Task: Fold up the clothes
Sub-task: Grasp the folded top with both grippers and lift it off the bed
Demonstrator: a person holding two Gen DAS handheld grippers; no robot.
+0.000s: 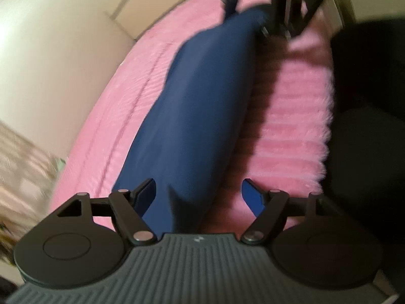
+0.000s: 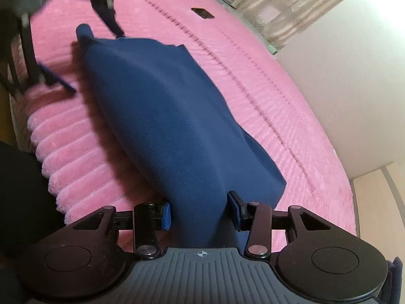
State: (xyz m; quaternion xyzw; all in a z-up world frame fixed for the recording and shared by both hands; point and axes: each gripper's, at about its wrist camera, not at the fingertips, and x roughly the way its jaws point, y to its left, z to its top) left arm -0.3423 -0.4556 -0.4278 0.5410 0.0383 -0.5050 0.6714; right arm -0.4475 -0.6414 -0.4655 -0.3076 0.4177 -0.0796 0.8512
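Currently mid-fold, as judged: navy fleece garment (image 2: 177,126) raised off the pink ribbed bed cover (image 2: 265,81), stretched as a long band between both tools, shadow beneath on the cover. Not yet lying flat as a finished fold; how many folds already in it, cannot tell.

Right tool (image 2: 200,211): clenched on the near end of the garment, cloth bunched between the blue pads at lower centre of the right wrist view.

Left tool (image 1: 198,196): jaws spread wide, pads apart; cloth passing between, dark fold at lower centre of the left wrist view. Whether gripped there, not settled; reads as released.

Garment: plain navy, matte, soft nap, smooth with few creases, far end in upper left of right view. Dark phone-like slab (image 2: 202,13) on bed, upper centre.
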